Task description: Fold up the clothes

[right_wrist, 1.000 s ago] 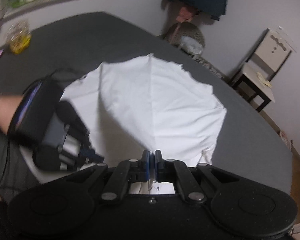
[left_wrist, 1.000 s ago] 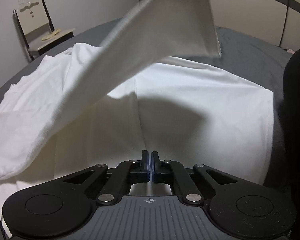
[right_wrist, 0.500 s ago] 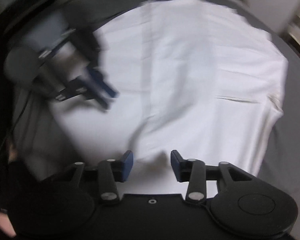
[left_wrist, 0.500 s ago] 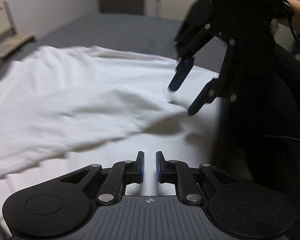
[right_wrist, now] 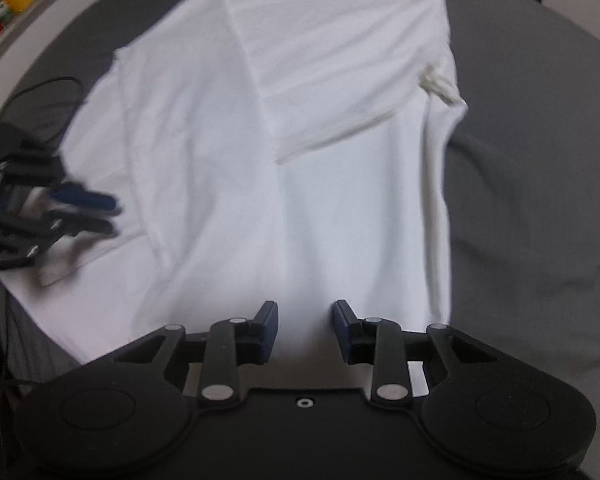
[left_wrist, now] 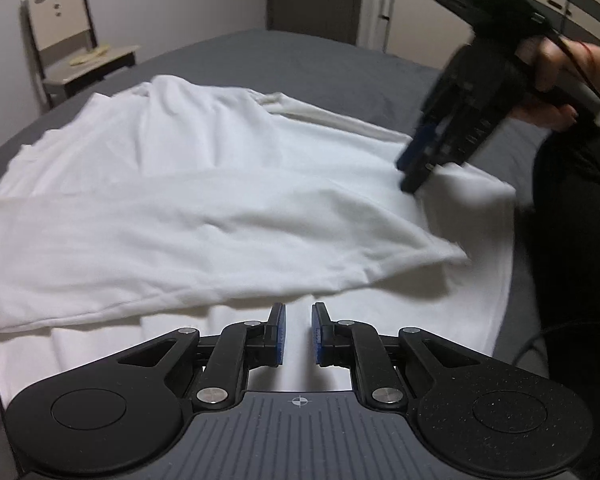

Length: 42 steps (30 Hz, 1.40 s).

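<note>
Lying spread out on the grey bed [left_wrist: 320, 60] is the white shirt [left_wrist: 220, 208], and it fills the middle of both of your views. Far on the left side of your left view, a small wooden chair [left_wrist: 76, 52] stands by the wall, well apart from the shirt. A long fold of the shirt, maybe a sleeve [left_wrist: 180, 240], lies flat across the body of the cloth and ends in a soft point near the right edge.

Your left gripper [left_wrist: 298, 334] sits low over the near part of the shirt. Its blue fingers [left_wrist: 280, 334] are a little way apart, and they hold nothing. In your right view you can see this same gripper [right_wrist: 96, 210] at the left side of the shirt, blurry.

Your right gripper [right_wrist: 305, 330] is over the near edge of the shirt. Its fingers [right_wrist: 269, 330] are wide apart and empty, with white cloth showing between them. In your left view this gripper [left_wrist: 418, 164] points down at the right side of the shirt, with your hand [left_wrist: 548, 80] wrapped round its handle. It is blurry there, so you cannot tell if the tips touch the cloth.
</note>
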### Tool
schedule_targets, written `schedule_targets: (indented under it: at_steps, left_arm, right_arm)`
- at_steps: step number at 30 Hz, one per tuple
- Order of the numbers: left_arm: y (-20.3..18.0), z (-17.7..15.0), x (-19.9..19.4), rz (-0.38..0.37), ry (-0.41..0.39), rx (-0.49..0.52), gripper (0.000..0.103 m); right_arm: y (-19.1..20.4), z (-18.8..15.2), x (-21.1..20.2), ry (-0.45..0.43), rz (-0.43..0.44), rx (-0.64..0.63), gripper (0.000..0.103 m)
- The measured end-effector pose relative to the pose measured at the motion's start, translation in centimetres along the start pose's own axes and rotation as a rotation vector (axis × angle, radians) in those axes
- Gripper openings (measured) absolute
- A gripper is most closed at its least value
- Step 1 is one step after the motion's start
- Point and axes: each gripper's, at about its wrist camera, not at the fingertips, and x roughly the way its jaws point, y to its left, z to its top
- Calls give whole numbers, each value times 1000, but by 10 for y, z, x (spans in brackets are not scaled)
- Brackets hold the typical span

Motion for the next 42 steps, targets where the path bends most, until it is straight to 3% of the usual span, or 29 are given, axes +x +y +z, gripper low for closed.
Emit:
schedule_targets:
  at_steps: [4, 7, 9, 15, 22, 23, 24, 25, 26, 30, 33, 37, 42]
  left_arm:
    - [10, 3, -6, 2, -62, -57, 12]
    - [13, 5, -8, 7, -114, -88, 12]
    - [13, 6, -6, 29, -126, -91, 12]
    - [16, 7, 1, 77, -69, -96, 12]
    - [43, 3, -1, 129, -40, -217, 12]
    - [50, 3, -6, 133, -57, -255, 12]
    - [57, 2, -11, 138, -74, -293, 12]
    - [65, 2, -19, 145, -94, -330, 12]
    - [75, 2, -30, 157, -129, -373, 12]
    - [125, 4, -59, 221, -220, -488, 12]
    - [171, 15, -60, 289, -204, -519, 12]
    - [236, 27, -44, 335, -198, -597, 13]
    - [292, 47, -4, 356, -203, -670, 13]
  right_arm:
    - [8, 2, 5, 13, 34, 9, 30]
    - [7, 0, 19, 51, 10, 35, 8]
    - [10, -1, 17, 40, 5, 25, 4]
    - [13, -1, -13, -27, -108, -28, 3]
    - [5, -2, 14, 36, -138, -29, 4]
    - [3, 0, 10, 20, -127, -24, 14]
    - [1, 3, 5, -5, -109, -18, 37]
    - [-3, 7, -2, -39, -88, -9, 52]
    - [-9, 15, -11, -90, -64, 6, 66]
    - [-38, 65, -36, -249, -11, 56, 65]
    - [-66, 123, -35, -332, -13, 96, 65]
    - [-101, 199, -9, -357, -20, 165, 65]
    - [-126, 267, 44, -299, -98, 214, 64]
